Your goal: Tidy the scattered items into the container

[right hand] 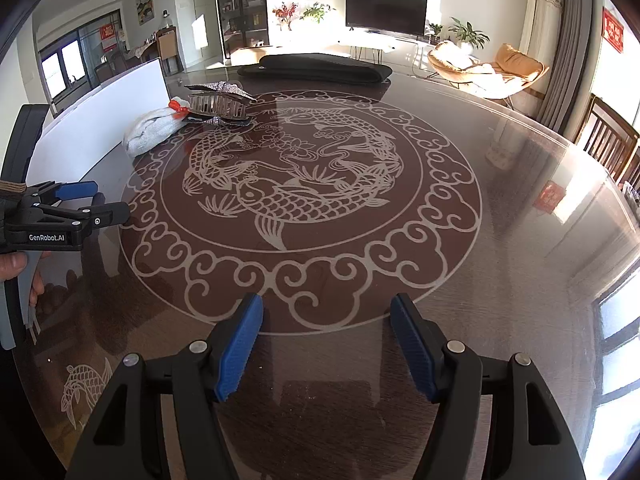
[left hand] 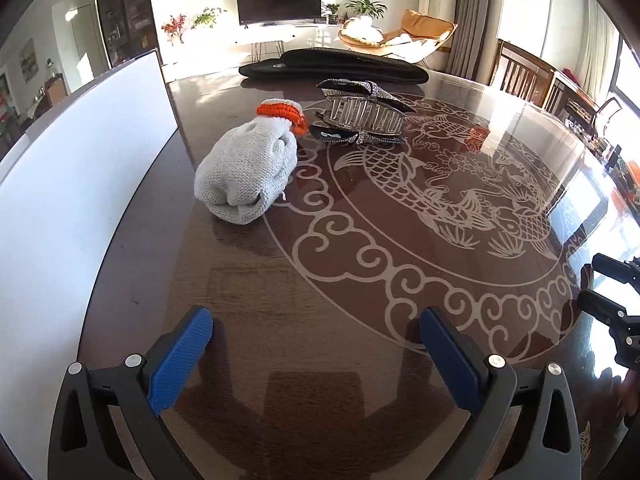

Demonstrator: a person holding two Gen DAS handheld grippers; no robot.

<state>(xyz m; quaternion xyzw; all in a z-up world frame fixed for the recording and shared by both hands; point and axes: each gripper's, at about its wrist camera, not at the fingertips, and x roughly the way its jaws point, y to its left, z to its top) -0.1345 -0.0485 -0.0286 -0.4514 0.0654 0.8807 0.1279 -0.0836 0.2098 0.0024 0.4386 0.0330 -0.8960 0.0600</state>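
A rolled grey knit glove with an orange cuff [left hand: 248, 164] lies on the dark round table, beside a sparkly clear hair claw clip [left hand: 362, 114]. Both also show in the right wrist view: the glove [right hand: 150, 130] and the clip [right hand: 220, 104]. A white container [left hand: 76, 176] stands along the table's left side, also in the right wrist view [right hand: 116, 120]. My left gripper [left hand: 316, 320] is open and empty, well short of the glove; it also shows in the right wrist view [right hand: 110, 202]. My right gripper [right hand: 326, 312] is open and empty over the table's near part.
A black flat pad [left hand: 336, 66] lies at the table's far edge. The table [right hand: 520, 280] has a glass top with a fish pattern. Wooden chairs [right hand: 608, 144] stand at the right. The right gripper's fingers [left hand: 612, 292] show at the left wrist view's right edge.
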